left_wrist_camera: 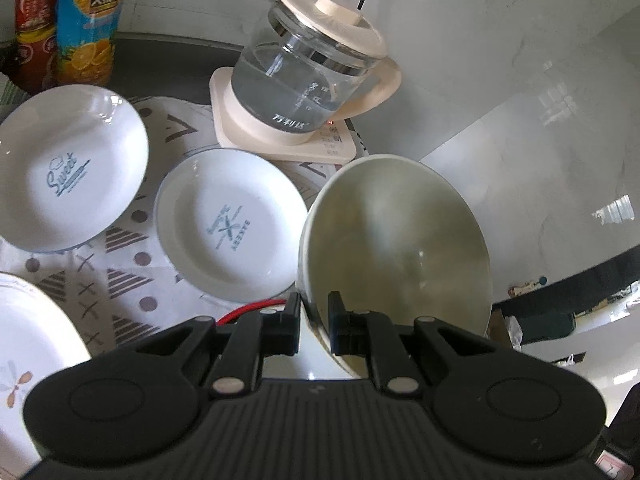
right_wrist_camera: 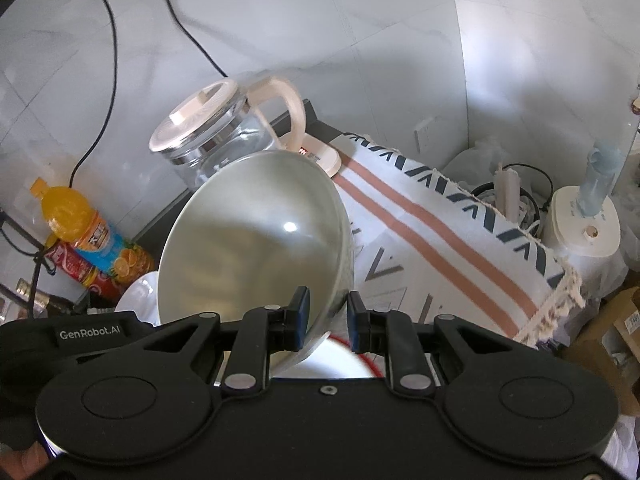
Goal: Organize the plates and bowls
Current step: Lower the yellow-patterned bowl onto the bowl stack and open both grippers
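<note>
My left gripper [left_wrist_camera: 314,322] is shut on the rim of a cream bowl [left_wrist_camera: 400,248], held tilted above the table's right edge. My right gripper [right_wrist_camera: 326,320] is shut on the rim of a second cream bowl [right_wrist_camera: 248,248], also tilted in the air. In the left wrist view, a white plate marked "Sweet" [left_wrist_camera: 68,168] and a white plate with a bakery mark [left_wrist_camera: 232,228] lie on the patterned cloth [left_wrist_camera: 120,272]. A larger white plate [left_wrist_camera: 28,344] shows at the lower left.
A glass kettle [left_wrist_camera: 308,76] on a cream base stands behind the plates; it also shows in the right wrist view [right_wrist_camera: 216,140]. Two drink bottles [left_wrist_camera: 88,20] stand at the back left. Boxes and a white appliance [right_wrist_camera: 584,228] sit beyond the table's right end.
</note>
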Tool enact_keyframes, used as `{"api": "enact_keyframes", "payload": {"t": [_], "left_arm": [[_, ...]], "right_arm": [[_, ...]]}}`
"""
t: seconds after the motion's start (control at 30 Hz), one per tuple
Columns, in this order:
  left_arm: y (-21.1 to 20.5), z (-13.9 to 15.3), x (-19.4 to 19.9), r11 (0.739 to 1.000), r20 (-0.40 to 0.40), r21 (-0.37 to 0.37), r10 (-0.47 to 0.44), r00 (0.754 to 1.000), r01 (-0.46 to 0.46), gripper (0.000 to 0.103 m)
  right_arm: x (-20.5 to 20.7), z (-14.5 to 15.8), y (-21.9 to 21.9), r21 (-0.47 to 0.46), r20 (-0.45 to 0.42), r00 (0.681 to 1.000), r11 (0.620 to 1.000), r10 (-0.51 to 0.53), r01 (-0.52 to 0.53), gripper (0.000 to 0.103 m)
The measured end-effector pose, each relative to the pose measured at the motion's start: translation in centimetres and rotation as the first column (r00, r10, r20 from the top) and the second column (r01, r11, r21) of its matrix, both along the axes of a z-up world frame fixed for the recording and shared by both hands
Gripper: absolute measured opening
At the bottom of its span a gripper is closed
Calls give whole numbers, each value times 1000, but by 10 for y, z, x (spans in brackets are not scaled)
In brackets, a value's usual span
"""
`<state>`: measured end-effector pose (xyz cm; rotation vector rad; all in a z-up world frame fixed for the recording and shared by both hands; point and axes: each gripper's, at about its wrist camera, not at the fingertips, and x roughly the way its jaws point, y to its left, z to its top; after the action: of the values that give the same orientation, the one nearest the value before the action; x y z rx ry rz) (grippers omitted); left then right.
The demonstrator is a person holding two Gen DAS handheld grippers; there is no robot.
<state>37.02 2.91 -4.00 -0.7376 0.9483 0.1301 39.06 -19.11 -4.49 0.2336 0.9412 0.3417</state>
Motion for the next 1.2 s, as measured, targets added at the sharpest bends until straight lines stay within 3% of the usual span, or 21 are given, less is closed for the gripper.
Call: {"api": "enact_keyframes", "payload": {"t": [0.67, 1.2], "left_arm": [[7, -9, -52, 994, -31, -12, -105, 994, 105, 13], [5, -34, -69, 993, -91, -45, -117, 989, 113, 13]], "right_arm": [[-70, -19, 4, -24, -27, 998, 998, -54, 54, 19], [-86, -39, 4, -58, -76, 995, 997, -63, 58, 19]]}}
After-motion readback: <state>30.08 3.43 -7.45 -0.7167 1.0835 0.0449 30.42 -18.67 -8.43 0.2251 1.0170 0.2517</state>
